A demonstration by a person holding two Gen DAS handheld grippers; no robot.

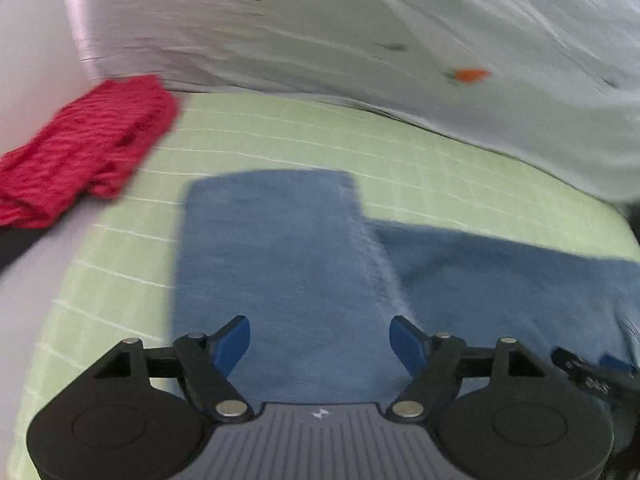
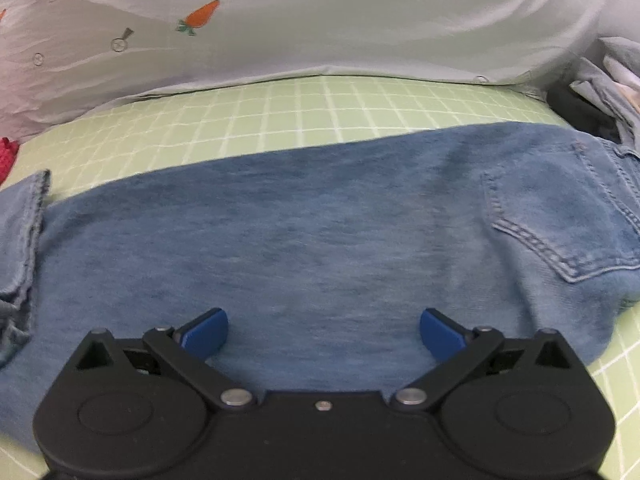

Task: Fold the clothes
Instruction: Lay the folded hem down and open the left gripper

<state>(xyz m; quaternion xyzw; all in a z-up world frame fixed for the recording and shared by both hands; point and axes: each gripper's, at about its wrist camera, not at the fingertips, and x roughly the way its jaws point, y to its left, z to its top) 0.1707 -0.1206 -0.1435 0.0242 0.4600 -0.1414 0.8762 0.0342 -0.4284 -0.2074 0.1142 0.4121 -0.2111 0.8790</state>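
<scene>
Blue jeans (image 1: pixel 280 260) lie flat on a green checked sheet (image 1: pixel 280 136), with one leg folded across the other. My left gripper (image 1: pixel 320 340) hovers over the folded leg, open, with nothing pinched between its blue pads. In the right wrist view the jeans (image 2: pixel 320 220) stretch across the frame, with a back pocket (image 2: pixel 560 220) at the right and a hemmed leg end (image 2: pixel 24 220) at the left. My right gripper (image 2: pixel 322 332) is open above the denim and its pads hold nothing.
A red knitted garment (image 1: pixel 80 152) lies at the sheet's left edge. A pale cloth with a carrot print (image 2: pixel 320 20) rises behind the green checked sheet (image 2: pixel 280 108). More crumpled clothes (image 2: pixel 612 80) are piled at the far right.
</scene>
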